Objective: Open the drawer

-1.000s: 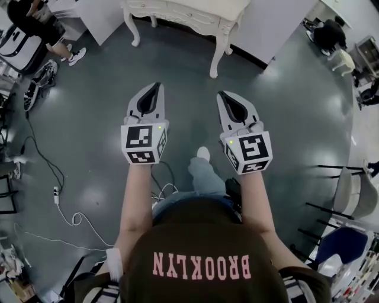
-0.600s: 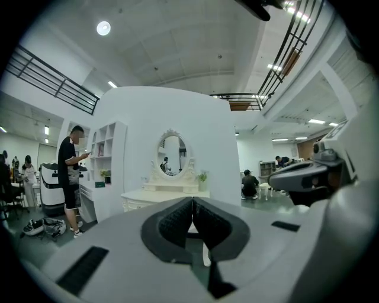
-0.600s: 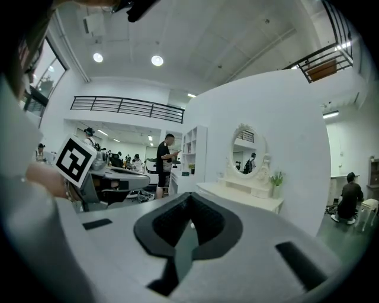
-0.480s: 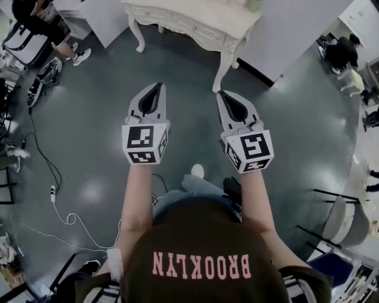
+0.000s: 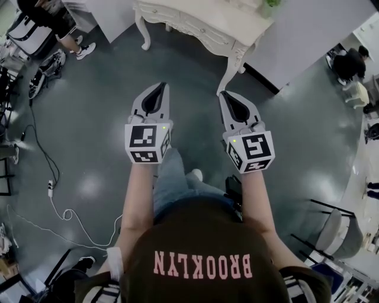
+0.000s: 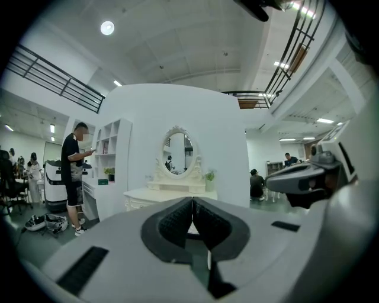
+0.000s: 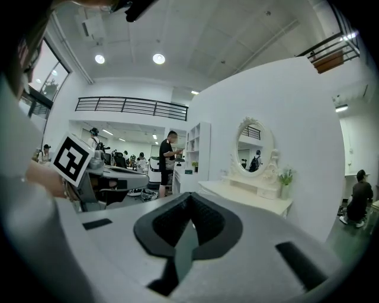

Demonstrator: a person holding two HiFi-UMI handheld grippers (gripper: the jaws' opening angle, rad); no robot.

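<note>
A cream dressing table (image 5: 237,26) with carved drawer fronts (image 5: 201,26) stands at the top of the head view, a short way beyond both grippers. My left gripper (image 5: 161,87) and right gripper (image 5: 225,94) are held side by side over the grey floor, both shut with nothing in them. The left gripper view looks along its closed jaws (image 6: 192,204) at the table (image 6: 157,195) and its oval mirror (image 6: 177,152). In the right gripper view, the table (image 7: 249,198) lies to the right of that gripper (image 7: 189,198).
A person (image 6: 74,171) stands by a white shelf unit (image 6: 112,157) left of the table. Cables (image 5: 56,204) trail over the floor at the left. Chairs (image 5: 337,228) stand at the right, and a small plant (image 5: 271,5) sits on the tabletop.
The dressing table has come nearer and lower in the head view as the person walks toward it. Both grippers stay shut and side by side. A leg has swung forward.
</note>
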